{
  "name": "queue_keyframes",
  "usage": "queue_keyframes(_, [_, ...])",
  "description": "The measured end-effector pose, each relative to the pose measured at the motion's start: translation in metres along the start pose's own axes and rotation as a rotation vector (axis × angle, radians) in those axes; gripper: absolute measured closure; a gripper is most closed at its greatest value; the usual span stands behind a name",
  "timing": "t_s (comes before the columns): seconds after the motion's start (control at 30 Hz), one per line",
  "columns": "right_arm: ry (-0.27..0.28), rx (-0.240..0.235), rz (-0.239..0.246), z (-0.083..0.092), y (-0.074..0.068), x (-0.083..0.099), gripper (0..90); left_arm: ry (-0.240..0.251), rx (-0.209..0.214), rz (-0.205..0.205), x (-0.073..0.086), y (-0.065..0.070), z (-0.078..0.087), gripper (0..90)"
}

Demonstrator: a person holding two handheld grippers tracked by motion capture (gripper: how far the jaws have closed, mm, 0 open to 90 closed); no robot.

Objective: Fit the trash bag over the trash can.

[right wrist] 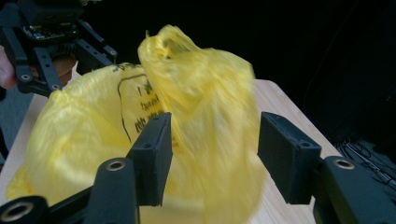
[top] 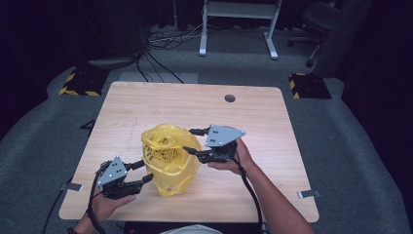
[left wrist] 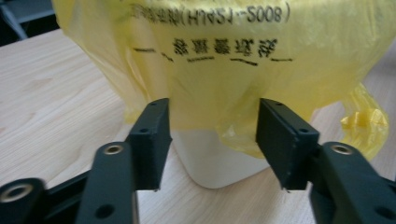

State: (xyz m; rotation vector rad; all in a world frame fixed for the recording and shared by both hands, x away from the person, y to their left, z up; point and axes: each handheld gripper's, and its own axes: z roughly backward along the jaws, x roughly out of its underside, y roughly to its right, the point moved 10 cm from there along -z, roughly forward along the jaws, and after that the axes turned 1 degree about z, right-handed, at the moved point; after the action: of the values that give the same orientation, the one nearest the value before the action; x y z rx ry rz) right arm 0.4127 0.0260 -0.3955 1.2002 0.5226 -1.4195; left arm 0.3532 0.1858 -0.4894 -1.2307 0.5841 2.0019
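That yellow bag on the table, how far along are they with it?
Already done, it seems: the yellow plastic bag stands on the wooden table around a white container, whose bottom peeks out in the left gripper view. In hand: the left gripper and right gripper flank the bag, jaws apart, neither clamping it. Left, probably: grasping the loose top, which stands open in the high view, and either closing it or pulling the bag off.
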Motion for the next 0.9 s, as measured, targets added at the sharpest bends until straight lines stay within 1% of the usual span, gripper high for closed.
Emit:
queue_keyframes(0.03, [-0.017,-0.009,0.023,-0.006,-0.002,-0.003,44.5,-0.018,-0.016,-0.018,0.001,-0.002,-0.002,57.2])
queue_keyframes(0.07, [-0.032,-0.020,0.052,-0.012,-0.005,-0.005,45.1,-0.028,-0.022,-0.027,0.002,-0.002,-0.005,61.2])
queue_keyframes(0.1, [-0.058,-0.015,0.088,-0.018,-0.007,-0.005,45.8,-0.032,-0.014,-0.038,0.003,-0.002,-0.006,66.2])
queue_keyframes(0.13, [-0.079,-0.011,0.120,-0.023,-0.008,-0.004,46.8,-0.033,-0.022,-0.040,0.003,-0.003,-0.006,73.1])
queue_keyframes(0.2, [-0.099,-0.035,0.142,-0.030,-0.012,-0.003,52.8,-0.039,-0.016,-0.047,0.003,-0.005,-0.006,78.4])
queue_keyframes(0.23, [-0.120,-0.019,0.160,-0.033,-0.012,-0.002,53.6,-0.042,-0.018,-0.049,0.004,-0.006,-0.006,80.2])
queue_keyframes(0.27, [-0.136,-0.020,0.177,-0.036,-0.014,-0.001,56.9,-0.041,-0.019,-0.050,0.004,-0.006,-0.005,84.0])
queue_keyframes(0.3, [-0.143,-0.032,0.194,-0.037,-0.016,-0.001,65.5,-0.035,-0.005,-0.047,0.004,-0.005,-0.005,88.6])
queue_keyframes(0.33, [-0.152,-0.021,0.210,-0.039,-0.016,-0.001,71.6,-0.035,-0.003,-0.044,0.004,-0.004,-0.006,90.0])
queue_keyframes(0.37, [-0.160,-0.003,0.215,-0.039,-0.015,-0.001,75.6,-0.039,-0.010,-0.053,0.004,-0.005,-0.006,90.0])
queue_keyframes(0.4, [-0.148,0.005,0.207,-0.039,-0.013,-0.003,81.5,-0.044,-0.006,-0.054,0.005,-0.005,-0.007,90.0])
queue_keyframes(0.43, [-0.134,0.011,0.184,-0.038,-0.011,-0.004,85.8,-0.044,-0.007,-0.058,0.006,-0.006,-0.007,90.0])
queue_keyframes(0.5, [-0.120,0.042,0.141,-0.036,-0.002,-0.005,88.3,-0.058,-0.008,-0.055,0.009,-0.006,-0.009,90.0])
queue_keyframes(0.53, [-0.103,0.052,0.106,-0.033,0.002,-0.006,88.5,-0.062,-0.005,-0.055,0.011,-0.006,-0.010,90.0])
queue_keyframes(0.57, [-0.082,0.057,0.059,-0.031,0.008,-0.007,88.7,-0.062,-0.008,-0.059,0.011,-0.007,-0.011,90.0])
queue_keyframes(0.6, [-0.063,0.076,0.011,-0.028,0.016,-0.007,88.8,-0.069,-0.008,-0.059,0.013,-0.007,-0.011,90.0])
queue_keyframes(0.67, [-0.034,0.097,-0.100,-0.023,0.031,-0.004,89.1,-0.076,-0.003,-0.064,0.015,-0.007,-0.013,90.0])
queue_keyframes(0.7, [-0.037,0.120,-0.150,-0.022,0.040,0.001,89.1,-0.085,-0.004,-0.067,0.017,-0.007,-0.014,90.0])
queue_keyframes(0.73, [-0.048,0.116,-0.193,-0.023,0.045,0.007,89.1,-0.093,-0.011,-0.075,0.018,-0.008,-0.015,90.0])
queue_keyframes(0.77, [-0.052,0.108,-0.224,-0.024,0.048,0.010,89.1,-0.098,-0.007,-0.069,0.020,-0.008,-0.016,90.0])
queue_keyframes(0.8, [-0.060,0.114,-0.251,-0.025,0.052,0.016,89.0,-0.102,-0.005,-0.068,0.021,-0.009,-0.016,90.0])
queue_keyframes(0.83, [-0.080,0.128,-0.269,-0.026,0.057,0.022,89.0,-0.102,-0.007,-0.069,0.022,-0.009,-0.017,90.0])
queue_keyframes(0.87, [-0.089,0.112,-0.307,-0.029,0.059,0.029,89.0,-0.104,-0.006,-0.071,0.023,-0.009,-0.017,90.0])
queue_keyframes(0.9, [-0.088,0.104,-0.327,-0.030,0.060,0.033,89.0,-0.104,-0.008,-0.072,0.023,-0.010,-0.017,90.0])
